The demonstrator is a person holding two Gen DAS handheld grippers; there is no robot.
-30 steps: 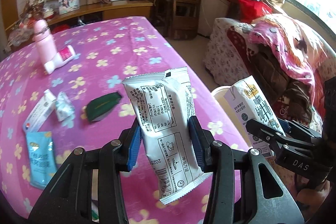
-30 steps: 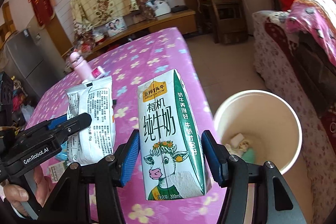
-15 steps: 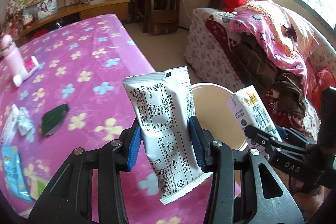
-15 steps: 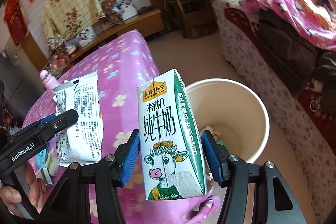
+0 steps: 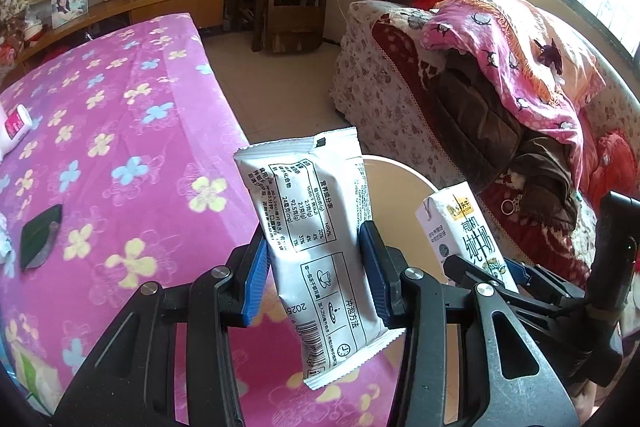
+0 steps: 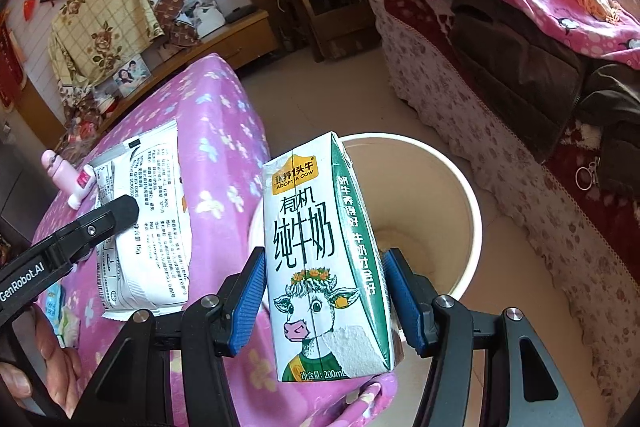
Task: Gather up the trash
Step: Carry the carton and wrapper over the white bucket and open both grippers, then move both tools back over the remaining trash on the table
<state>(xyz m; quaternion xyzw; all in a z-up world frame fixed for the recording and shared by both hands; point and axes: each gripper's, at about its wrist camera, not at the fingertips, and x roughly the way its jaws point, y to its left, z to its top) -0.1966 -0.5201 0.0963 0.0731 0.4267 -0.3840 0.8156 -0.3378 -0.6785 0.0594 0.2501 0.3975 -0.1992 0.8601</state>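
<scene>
Left gripper (image 5: 316, 281) clamped on white sachet (image 5: 316, 243) at centre frame, right gripper (image 6: 326, 301) clamped on upright milk carton (image 6: 324, 259) at centre frame, cream bin (image 6: 468, 195) just behind, right of pink flowered tablecloth (image 5: 120, 131).

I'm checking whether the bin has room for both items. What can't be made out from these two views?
- Bin contents: right wrist view, the milk carton covers much of the inside.
- Bin in the left wrist view: mostly behind the white sachet.
- Trash left on the table: cut off by the left edge.
- Sachet front: neither view shows it.
</scene>
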